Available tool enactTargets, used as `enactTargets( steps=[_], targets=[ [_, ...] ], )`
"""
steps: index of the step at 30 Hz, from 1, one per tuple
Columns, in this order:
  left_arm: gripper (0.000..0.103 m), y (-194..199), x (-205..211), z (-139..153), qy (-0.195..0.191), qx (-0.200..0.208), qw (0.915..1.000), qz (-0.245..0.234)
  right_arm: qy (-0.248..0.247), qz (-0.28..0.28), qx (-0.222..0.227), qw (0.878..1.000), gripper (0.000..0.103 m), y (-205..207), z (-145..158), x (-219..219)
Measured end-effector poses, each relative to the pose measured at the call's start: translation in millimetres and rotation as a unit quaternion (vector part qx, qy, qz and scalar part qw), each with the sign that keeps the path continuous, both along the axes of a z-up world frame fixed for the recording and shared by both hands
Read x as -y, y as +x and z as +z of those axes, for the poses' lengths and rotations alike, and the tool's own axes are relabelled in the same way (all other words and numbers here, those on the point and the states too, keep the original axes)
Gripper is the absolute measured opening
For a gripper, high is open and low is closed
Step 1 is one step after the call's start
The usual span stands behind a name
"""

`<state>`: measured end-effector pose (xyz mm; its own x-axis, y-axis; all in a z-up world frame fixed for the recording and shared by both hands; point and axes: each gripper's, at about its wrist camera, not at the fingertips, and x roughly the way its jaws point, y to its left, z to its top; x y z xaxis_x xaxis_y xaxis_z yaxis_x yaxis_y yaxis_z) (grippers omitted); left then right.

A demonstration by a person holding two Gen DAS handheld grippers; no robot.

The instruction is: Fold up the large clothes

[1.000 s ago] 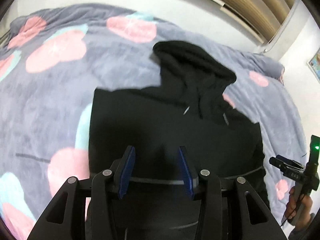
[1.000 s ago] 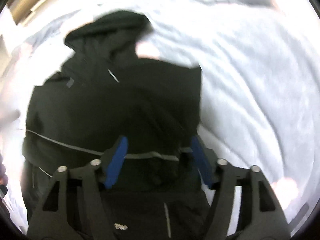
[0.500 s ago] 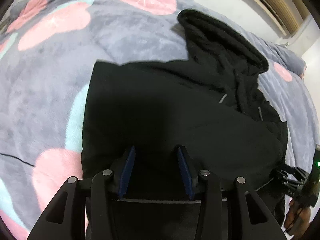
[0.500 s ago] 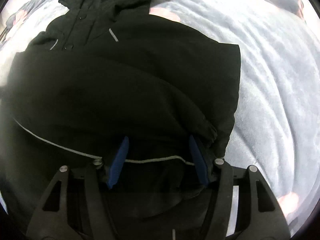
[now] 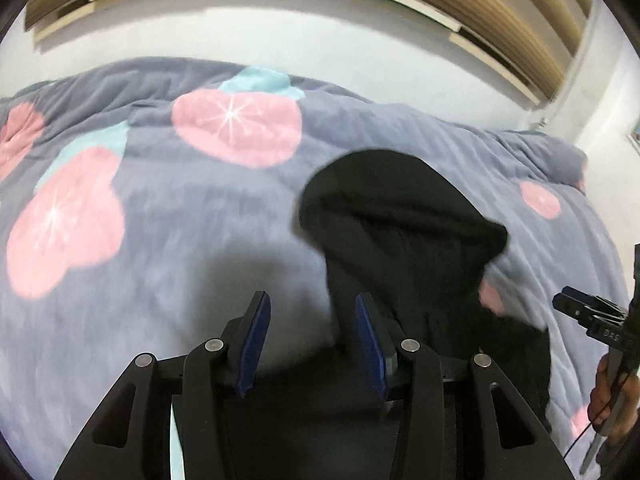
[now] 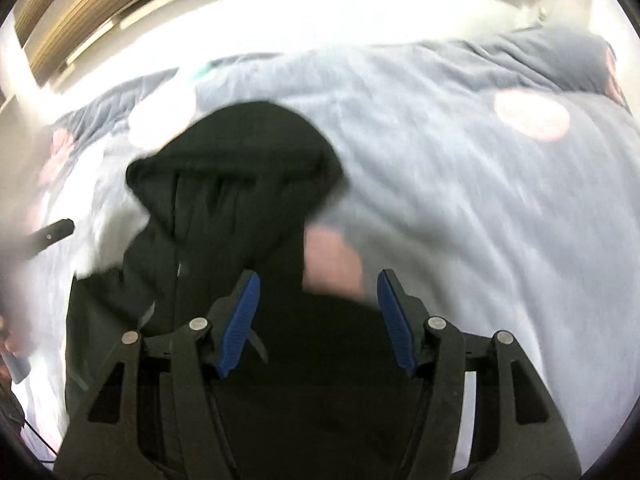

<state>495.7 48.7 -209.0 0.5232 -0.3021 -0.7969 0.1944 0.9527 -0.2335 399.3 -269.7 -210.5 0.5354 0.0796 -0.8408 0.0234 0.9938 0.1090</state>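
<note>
A black hooded jacket (image 5: 404,232) lies on a grey blanket with pink fruit prints (image 5: 168,216). Its hood points toward the wall in both views (image 6: 240,168). My left gripper (image 5: 310,340) is open above the jacket's left shoulder area, nothing between its blue pads. My right gripper (image 6: 318,320) is open above the jacket's right side, also empty. The right gripper shows at the right edge of the left wrist view (image 5: 592,316). The jacket's lower part is hidden under the gripper bodies.
The blanket (image 6: 480,200) covers the bed all around the jacket. A white wall (image 5: 280,32) and wooden slats (image 5: 500,8) stand behind the bed. A hand on a handle shows at lower right (image 5: 612,400).
Both grippers have risen and tilted up from the jacket body; the view now reaches the hood, blanket and wall. Both jaws stay open; the frames are motion-blurred.
</note>
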Motion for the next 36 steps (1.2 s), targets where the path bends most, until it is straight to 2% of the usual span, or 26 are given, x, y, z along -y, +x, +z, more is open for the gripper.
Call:
enactTargets(
  steps=[3, 7, 14, 15, 16, 17, 18, 20, 22, 23, 24, 26, 29, 30, 32, 35, 36],
  targets=[
    [0.046, 46, 6, -13, -0.005, -0.012, 0.9999, -0.005, 0.025, -0.002, -0.004, 1.0, 0.059, 16, -5, 10],
    [0.046, 83, 14, -39, -0.006, -0.047, 0.9985, -0.029, 0.043, -0.009, -0.019, 0.999, 0.059, 40, -27, 20],
    [0.045, 117, 30, -75, -0.003, -0.064, 0.9979, -0.01, 0.086, -0.024, -0.035, 0.995, 0.059, 77, -51, 31],
    [0.036, 120, 30, -78, -0.009, -0.064, 0.9979, -0.005, 0.093, -0.023, -0.04, 0.995, 0.057, 85, -55, 30],
    [0.025, 120, 29, -78, -0.023, -0.062, 0.9978, -0.001, 0.097, -0.021, -0.048, 0.994, 0.049, 93, -60, 27],
    [0.013, 119, 27, -76, -0.039, -0.061, 0.9974, -0.001, 0.097, -0.018, -0.058, 0.993, 0.035, 100, -64, 24],
    [0.012, 118, 25, -71, -0.044, -0.052, 0.9977, 0.003, 0.093, -0.013, -0.065, 0.993, 0.002, 104, -66, 21],
    [0.01, 109, 17, -50, -0.066, -0.023, 0.9976, 0.003, 0.072, -0.014, -0.052, 0.996, 0.002, 104, -58, 19],
    [0.01, 92, -1, -16, -0.123, 0.018, 0.9923, -0.006, 0.1, -0.014, -0.004, 0.995, 0.002, 88, -28, 30],
    [0.011, 83, -6, -4, -0.138, 0.033, 0.9898, -0.015, 0.105, -0.01, 0.012, 0.994, 0.003, 81, -19, 32],
    [0.013, 78, -7, 1, -0.135, 0.038, 0.99, -0.017, 0.102, -0.003, 0.025, 0.994, 0.003, 75, -12, 31],
    [0.013, 77, -5, -9, -0.107, 0.02, 0.9939, -0.016, 0.072, 0.009, 0.022, 0.997, 0.003, 71, -16, 25],
    [0.014, 92, -1, -71, -0.047, -0.064, 0.9967, -0.015, 0.046, 0.015, -0.035, 0.998, 0.003, 80, -62, 19],
    [0.019, 97, 3, -97, -0.024, -0.095, 0.995, -0.02, 0.032, 0.018, -0.054, 0.998, 0.005, 83, -79, 16],
    [0.023, 99, 2, -125, -0.026, -0.112, 0.9932, -0.022, 0.033, 0.024, -0.091, 0.995, 0.005, 86, -113, 13],
    [0.024, 100, -6, -125, -0.05, -0.111, 0.9924, -0.016, 0.035, 0.021, -0.088, 0.995, 0.006, 86, -115, 13],
    [0.025, 98, -6, -120, -0.048, -0.106, 0.993, -0.019, 0.03, 0.025, -0.087, 0.995, 0.007, 85, -112, 12]
  ],
)
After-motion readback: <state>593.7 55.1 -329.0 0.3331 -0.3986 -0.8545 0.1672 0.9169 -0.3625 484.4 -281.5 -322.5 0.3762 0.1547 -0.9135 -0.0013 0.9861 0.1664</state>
